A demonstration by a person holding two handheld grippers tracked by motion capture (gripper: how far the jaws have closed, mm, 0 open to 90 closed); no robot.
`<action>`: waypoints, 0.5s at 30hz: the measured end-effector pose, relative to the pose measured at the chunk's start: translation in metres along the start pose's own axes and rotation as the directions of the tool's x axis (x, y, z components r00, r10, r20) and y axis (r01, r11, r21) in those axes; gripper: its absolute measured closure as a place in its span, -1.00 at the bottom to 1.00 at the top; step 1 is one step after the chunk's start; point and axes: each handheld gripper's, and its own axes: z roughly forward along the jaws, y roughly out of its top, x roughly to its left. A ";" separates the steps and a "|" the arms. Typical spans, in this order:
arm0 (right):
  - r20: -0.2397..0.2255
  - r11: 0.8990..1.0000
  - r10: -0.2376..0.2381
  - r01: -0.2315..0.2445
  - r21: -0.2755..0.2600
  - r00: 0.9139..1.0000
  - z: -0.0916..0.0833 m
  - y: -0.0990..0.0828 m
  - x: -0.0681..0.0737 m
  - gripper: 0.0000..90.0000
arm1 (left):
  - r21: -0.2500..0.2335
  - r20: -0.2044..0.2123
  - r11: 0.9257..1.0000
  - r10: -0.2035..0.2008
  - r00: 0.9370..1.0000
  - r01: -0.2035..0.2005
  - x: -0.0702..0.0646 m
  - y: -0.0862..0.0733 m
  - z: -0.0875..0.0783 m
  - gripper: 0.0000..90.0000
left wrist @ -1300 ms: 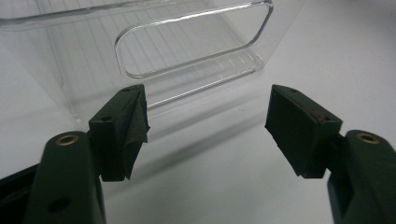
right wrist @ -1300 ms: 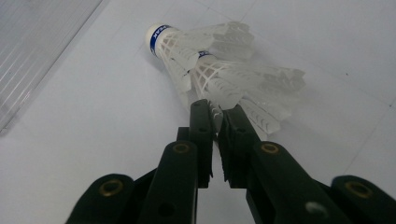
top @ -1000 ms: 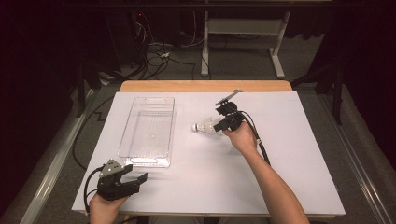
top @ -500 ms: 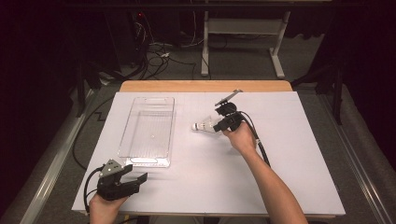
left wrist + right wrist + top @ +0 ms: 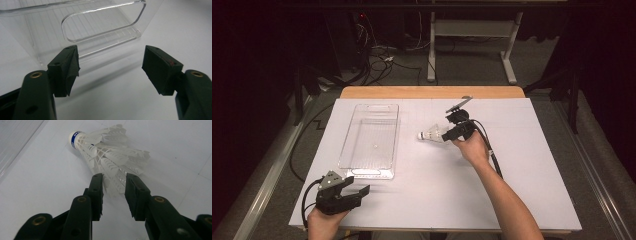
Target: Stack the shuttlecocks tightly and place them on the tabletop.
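Left gripper point(image 5: 362, 190) at the near left corner of the tabletop point(image 5: 532, 195), held in a hand point(image 5: 323, 225), lying low over the white surface, pointing right. Jaws spread wide, nothing between them; in the left gripper view only bare white surface in the gap, pads point(image 5: 67, 71) clear of everything. Just beyond it, clear plastic bin point(image 5: 371, 141) standing lengthwise along the left half of the tabletop, near end close to the gripper but apart, cut-out handle point(image 5: 102, 21) of its end wall seen straight ahead in the left gripper view. Inside of bin bare apart from a small spot on the floor. Further right, near the tabletop's middle toward the far edge, white shuttlecock point(image 5: 432, 134) lying on its side on the surface, cork tip with a blue band point(image 5: 75, 138) pointing left toward the bin, skirt flaring right. Well apart from the bin. Right gripper point(image 5: 444, 136) at the skirt end, held by the right hand point(image 5: 472, 147), forearm coming in from the near edge. Jaws just been opening, now parted a little, skirt edge sitting between them; in the right gripper view pads point(image 5: 98, 191) flanking the feathers with a gap on each side, so released, not clamped. Black cable point(image 5: 492, 157) trailing from the right gripper back along the forearm.
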 end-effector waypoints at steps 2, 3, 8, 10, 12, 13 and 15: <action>0.001 1.000 0.007 -0.007 -0.001 1.000 -0.001 -0.001 -0.001 0.47 | 0.000 0.000 1.000 0.000 1.000 0.000 0.000 0.000 0.000 -0.32; 0.002 1.000 0.005 -0.005 -0.003 1.000 -0.002 -0.001 -0.001 0.46 | 0.000 0.000 1.000 0.000 1.000 0.000 0.000 0.000 0.000 -0.32; 0.011 1.000 0.002 -0.002 -0.011 1.000 -0.005 -0.002 -0.001 0.42 | 0.000 0.000 1.000 -0.002 1.000 0.002 0.000 0.000 0.000 -0.32; 0.013 1.000 0.002 -0.002 -0.013 1.000 -0.006 -0.002 -0.001 0.41 | -0.002 0.000 1.000 -0.003 1.000 0.003 0.000 0.000 0.000 -0.32; 0.012 1.000 0.002 -0.002 -0.014 1.000 -0.006 -0.002 -0.001 0.40 | 0.000 0.000 1.000 0.001 1.000 -0.001 0.000 0.000 0.000 -0.32; 0.014 1.000 0.001 -0.001 -0.015 1.000 -0.007 -0.003 -0.001 0.40 | 0.000 0.001 1.000 0.000 1.000 0.000 0.000 0.000 0.000 -0.32; 0.016 1.000 0.002 -0.002 -0.017 1.000 -0.008 -0.003 -0.001 0.40 | -0.001 0.000 1.000 -0.001 1.000 0.001 0.000 0.000 0.000 -0.32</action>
